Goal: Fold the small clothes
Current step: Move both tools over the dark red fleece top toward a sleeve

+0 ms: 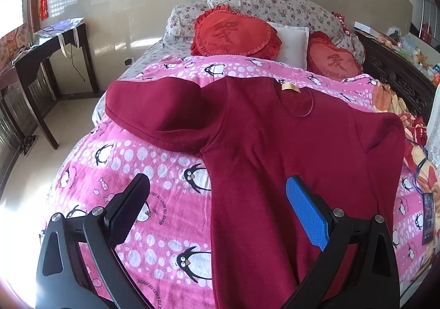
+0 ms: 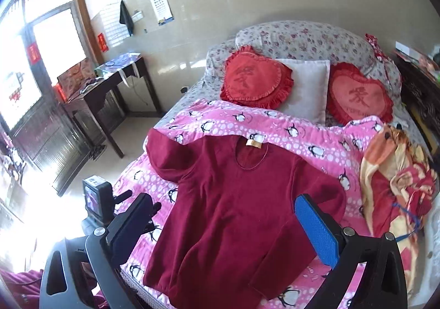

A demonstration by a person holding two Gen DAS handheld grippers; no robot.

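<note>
Sweater (image 1: 275,157) lies flat on the bed (image 1: 154,171) for folding; your left gripper (image 1: 217,210) and right gripper (image 2: 222,229) hover, jaws spread, empty.

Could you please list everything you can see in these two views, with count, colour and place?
Top: one, dark red, spread flat on the blanket, sleeves out.
Blanket: one, pink with penguins, covering the bed.
Heart cushions: two, red, at the head of the bed.
Pillow: one, white, between the cushions.
Floral bedding: grey-white, piled behind the cushions.
Crumpled cloth: one, orange and red, at the bed's right edge.
Desk: one, dark wood, by the window.
Left gripper: open, above the top's hem.
Right gripper: open, above the top.
</note>
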